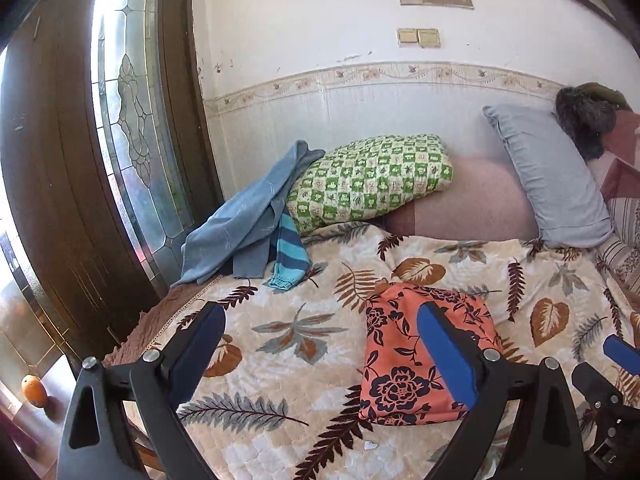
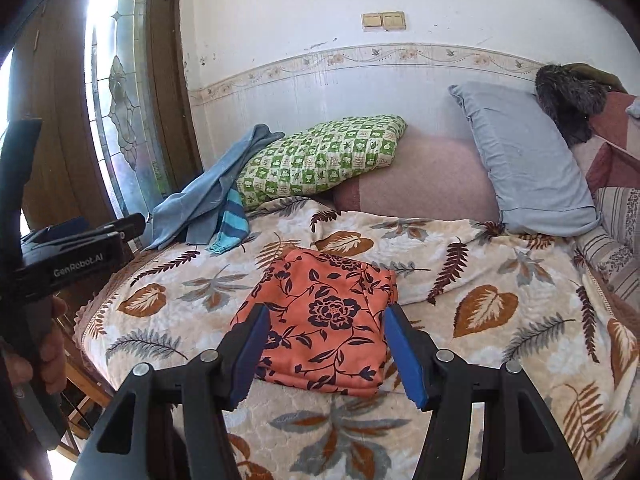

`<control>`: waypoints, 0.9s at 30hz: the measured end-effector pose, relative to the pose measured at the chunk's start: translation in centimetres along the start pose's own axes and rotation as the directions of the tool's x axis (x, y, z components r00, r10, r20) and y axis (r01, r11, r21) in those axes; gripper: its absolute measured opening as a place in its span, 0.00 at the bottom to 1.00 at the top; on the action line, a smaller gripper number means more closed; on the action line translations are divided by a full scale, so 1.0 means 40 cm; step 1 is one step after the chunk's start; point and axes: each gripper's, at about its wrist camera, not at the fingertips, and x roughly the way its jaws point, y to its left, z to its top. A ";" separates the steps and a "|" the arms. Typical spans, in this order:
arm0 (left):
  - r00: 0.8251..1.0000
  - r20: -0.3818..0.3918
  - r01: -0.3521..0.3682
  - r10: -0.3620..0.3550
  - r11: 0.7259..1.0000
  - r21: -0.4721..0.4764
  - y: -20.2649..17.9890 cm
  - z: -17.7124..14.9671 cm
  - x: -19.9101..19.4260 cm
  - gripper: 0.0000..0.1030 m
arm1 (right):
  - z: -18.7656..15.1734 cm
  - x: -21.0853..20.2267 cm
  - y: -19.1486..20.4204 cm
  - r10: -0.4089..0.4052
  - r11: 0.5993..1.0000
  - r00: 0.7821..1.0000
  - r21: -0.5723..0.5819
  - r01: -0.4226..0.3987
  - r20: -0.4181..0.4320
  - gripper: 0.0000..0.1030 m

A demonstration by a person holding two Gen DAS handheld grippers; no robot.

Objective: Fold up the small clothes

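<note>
While both tongs are hanging over the bed, neither one is pinching anything. The left tongs (image 1: 320, 344) are standing spread wide, w/ only leaf-print blanket (image 1: 280, 344) showing between the blue pads; the right-side pad (image 1: 444, 356) is lying in front of the folded orange garment (image 1: 400, 360). The right tongs (image 2: 324, 350) are also spread apart, and the orange flower-print garment (image 2: 320, 312) is lying just beyond and between the two fingers, not touching them as far as I can tell. In the right wrist view the left tongs (image 2: 108, 228) are showing at the left edge, w/ the person's hand (image 2: 44, 344) gripping the handle.

The garment is sitting folded into approx. a rectangle, flat on the blanket (image 2: 480, 308), near the middle of the bed.

Further back, a pile of clothes is lying at the bed's far left corner: a blue-grey knit piece (image 1: 248, 216) draped over a striped turquoise-and-navy sleeve (image 1: 290, 256). Just beside it, a green checked pillow (image 1: 368, 180) is leaning on a pink cushion (image 1: 472, 200), and a pale blue pillow (image 1: 548, 180) is resting vs. the wall at the right. A dark furry thing (image 1: 580, 120) is sitting behind it. A wooden door w/ leaded glass (image 1: 128, 120) is standing at the left.
</note>
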 end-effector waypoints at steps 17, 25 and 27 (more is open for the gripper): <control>0.993 0.119 -0.028 0.027 1.000 0.006 0.032 0.037 -0.158 1.00 | 0.023 -0.150 0.048 -0.016 0.998 0.993 -0.055 0.023 0.116 0.64; 0.989 0.136 -0.056 0.050 0.998 0.042 0.034 0.025 -0.187 1.00 | 0.030 -0.191 0.088 0.004 0.997 0.990 -0.080 0.008 0.144 0.64; 0.990 0.135 -0.053 0.046 0.998 0.046 0.036 0.022 -0.193 1.00 | 0.030 -0.198 0.097 0.008 0.997 0.989 -0.082 0.004 0.145 0.64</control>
